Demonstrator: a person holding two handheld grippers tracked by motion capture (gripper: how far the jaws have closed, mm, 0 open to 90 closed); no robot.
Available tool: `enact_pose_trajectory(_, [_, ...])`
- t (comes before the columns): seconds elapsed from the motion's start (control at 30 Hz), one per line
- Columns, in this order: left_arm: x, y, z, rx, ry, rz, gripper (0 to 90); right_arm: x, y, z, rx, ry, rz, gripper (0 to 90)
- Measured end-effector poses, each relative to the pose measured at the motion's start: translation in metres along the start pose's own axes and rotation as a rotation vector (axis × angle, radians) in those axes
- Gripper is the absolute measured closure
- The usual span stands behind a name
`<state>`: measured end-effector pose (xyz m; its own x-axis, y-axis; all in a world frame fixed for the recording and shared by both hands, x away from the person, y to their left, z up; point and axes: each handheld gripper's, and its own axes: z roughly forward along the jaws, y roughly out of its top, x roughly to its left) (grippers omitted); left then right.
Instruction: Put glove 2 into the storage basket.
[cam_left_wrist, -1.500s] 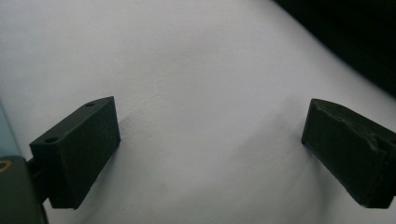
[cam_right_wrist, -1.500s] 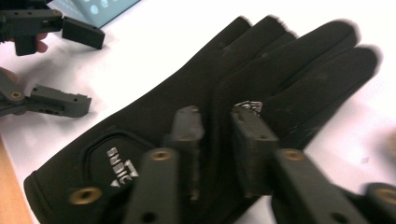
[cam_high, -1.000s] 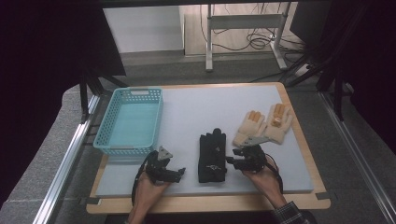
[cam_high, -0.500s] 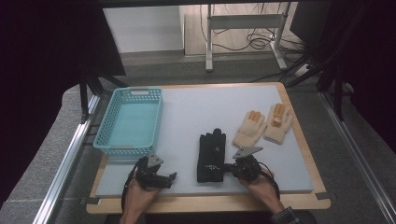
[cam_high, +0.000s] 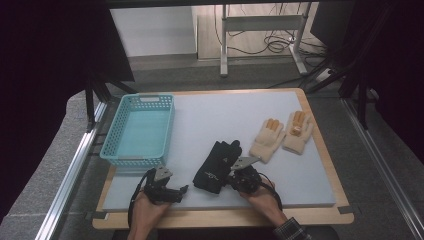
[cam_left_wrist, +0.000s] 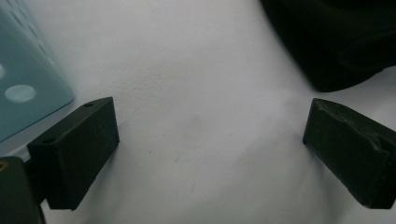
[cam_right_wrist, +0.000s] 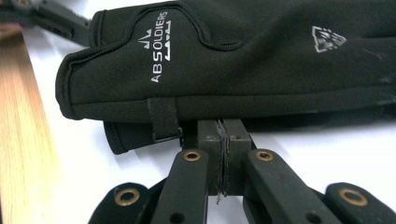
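A pair of black gloves (cam_high: 215, 165) lies stacked on the white mat (cam_high: 225, 115), cuffs toward the person. My right gripper (cam_high: 231, 176) lies low at their right side. In the right gripper view its jaws (cam_right_wrist: 223, 126) are pressed together at the cuff edge of the black gloves (cam_right_wrist: 233, 60), apparently pinching the lower glove's hem, and their tips are hidden under the upper glove. My left gripper (cam_high: 182, 190) rests near the mat's front edge, left of the gloves. Its jaws (cam_left_wrist: 210, 158) stand wide apart over bare mat, with the black gloves (cam_left_wrist: 341, 42) just beyond the right jaw.
A teal mesh basket (cam_high: 139, 96) stands at the left of the mat and shows close by in the left gripper view (cam_left_wrist: 23, 88). Two beige gloves (cam_high: 267, 140) with orange fingertips lie at the right. The wooden board's edge (cam_high: 225, 217) runs along the front.
My right gripper has moved left up to the black gloves' cuffs, and the cuff end has swung slightly left. The left hand has drawn a little toward the person.
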<state>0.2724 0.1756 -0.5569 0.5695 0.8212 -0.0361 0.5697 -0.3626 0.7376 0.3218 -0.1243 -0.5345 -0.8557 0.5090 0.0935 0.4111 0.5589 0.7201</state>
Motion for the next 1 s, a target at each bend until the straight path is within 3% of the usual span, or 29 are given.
enact_pose_trajectory(0.23, [0.0, -0.002, 0.0, -0.018, -0.003, 0.006, 3.2, 0.005, 0.012, 0.015, -0.007, -0.016, -0.013, 87.4])
enact_pose_trajectory(0.43, [0.002, -0.002, 0.001, -0.018, -0.017, 0.01, 2.9, 0.005, 0.012, 0.013, 0.002, -0.014, -0.016, 83.9])
enact_pose_trajectory(0.7, [0.003, -0.001, 0.001, -0.013, -0.021, 0.013, 2.8, -0.003, 0.0, -0.015, -0.022, -0.047, -0.003, 77.2])
enact_pose_trajectory(1.0, [0.003, -0.001, 0.001, -0.019, -0.019, 0.018, 3.1, -0.029, -0.019, -0.058, -0.063, -0.175, 0.044, 55.3])
